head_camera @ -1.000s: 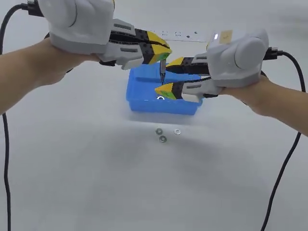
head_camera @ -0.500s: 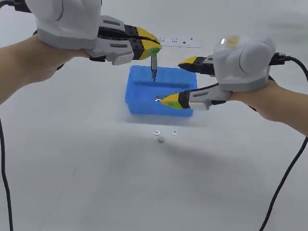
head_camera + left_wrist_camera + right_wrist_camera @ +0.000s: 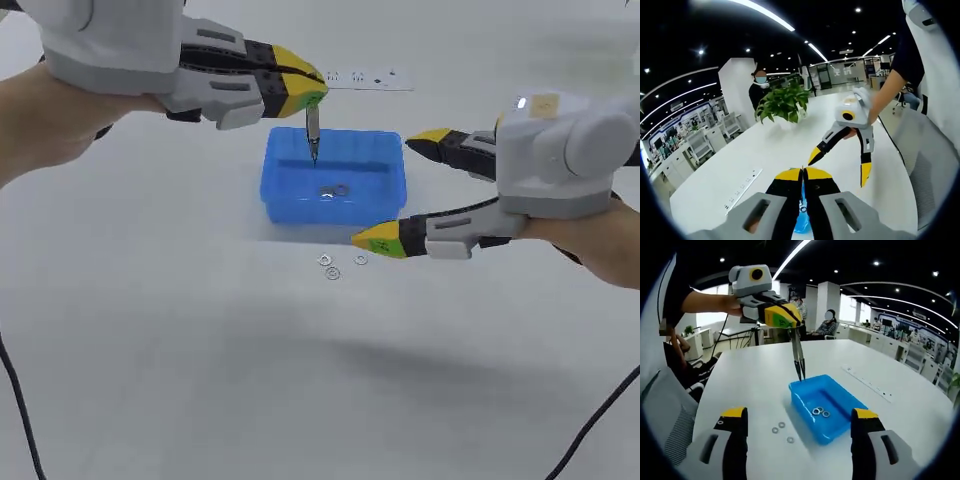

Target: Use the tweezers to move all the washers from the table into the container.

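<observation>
A blue container [image 3: 275,190] stands mid-table with washers [image 3: 335,190] lying inside it. Three washers [image 3: 333,272] lie on the white table just in front of it. My left gripper [image 3: 312,97] is shut on the tweezers [image 3: 312,132], which hang point down over the container's back part. To the right of the container my right gripper [image 3: 390,188] is open and holds nothing. In the right gripper view the tweezers [image 3: 799,355] point down at the container [image 3: 807,421], with the loose washers [image 3: 782,425] between my open jaws. The left gripper view has its jaws closed together.
A white power strip [image 3: 370,78] lies on the table behind the container. Black cables trail from both grippers at the table's left and right. A potted plant [image 3: 785,102] stands at the far end of the table. Chairs stand around the table's edge.
My right gripper has drawn back to the right, away from the container's front. The left gripper has stayed over the container with the tweezers. The head camera has shifted.
</observation>
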{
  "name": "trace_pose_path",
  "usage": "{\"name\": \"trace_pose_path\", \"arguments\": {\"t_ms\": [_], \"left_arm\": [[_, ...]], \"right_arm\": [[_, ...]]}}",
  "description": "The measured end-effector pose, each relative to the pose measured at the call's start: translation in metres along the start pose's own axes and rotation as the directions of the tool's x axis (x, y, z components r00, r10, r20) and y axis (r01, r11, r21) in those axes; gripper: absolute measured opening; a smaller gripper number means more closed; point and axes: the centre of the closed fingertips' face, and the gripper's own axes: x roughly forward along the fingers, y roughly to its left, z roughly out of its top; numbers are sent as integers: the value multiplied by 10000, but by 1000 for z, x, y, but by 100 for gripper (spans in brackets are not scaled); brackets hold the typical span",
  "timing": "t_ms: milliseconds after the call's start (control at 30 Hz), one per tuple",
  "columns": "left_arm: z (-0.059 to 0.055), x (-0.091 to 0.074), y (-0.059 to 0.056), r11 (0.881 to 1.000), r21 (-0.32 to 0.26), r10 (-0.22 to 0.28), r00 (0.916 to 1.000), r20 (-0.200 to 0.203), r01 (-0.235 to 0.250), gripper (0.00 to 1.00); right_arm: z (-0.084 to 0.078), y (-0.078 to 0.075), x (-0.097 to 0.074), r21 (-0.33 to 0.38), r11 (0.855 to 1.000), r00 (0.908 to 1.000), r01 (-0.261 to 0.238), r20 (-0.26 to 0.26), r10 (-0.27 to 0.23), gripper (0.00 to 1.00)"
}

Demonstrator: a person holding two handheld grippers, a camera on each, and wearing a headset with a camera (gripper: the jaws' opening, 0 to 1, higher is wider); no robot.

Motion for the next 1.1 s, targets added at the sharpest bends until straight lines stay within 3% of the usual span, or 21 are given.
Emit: {"name": "trace_pose_path", "arguments": {"t_ms": [200, 333, 733, 900, 1100], "left_arm": [[5, -2, -21, 9994, -287, -203, 9995, 235, 210, 5], [2, -2, -33, 9988, -386, -277, 9994, 200, 285, 5], [-22, 7, -74, 9894, -1397, -412, 9990, -155, 386, 5], [-31, 13, -79, 9843, -1738, -347, 9991, -243, 300, 5], [-39, 19, -75, 9817, -1896, -220, 9993, -304, 159, 5]], "right_arm": [[-11, 9, -12, 489, 9988, 10000, -59, 42, 57, 93], [-19, 16, -18, 753, 9971, 9999, -138, -14, 140, 99], [-34, 28, -25, 1238, 9920, 9994, -232, -212, 261, 100], [-39, 30, -28, 1687, 9851, 9993, -347, -82, 366, 100], [-47, 32, -33, 2134, 9758, 9988, -478, 44, 480, 100]]}}
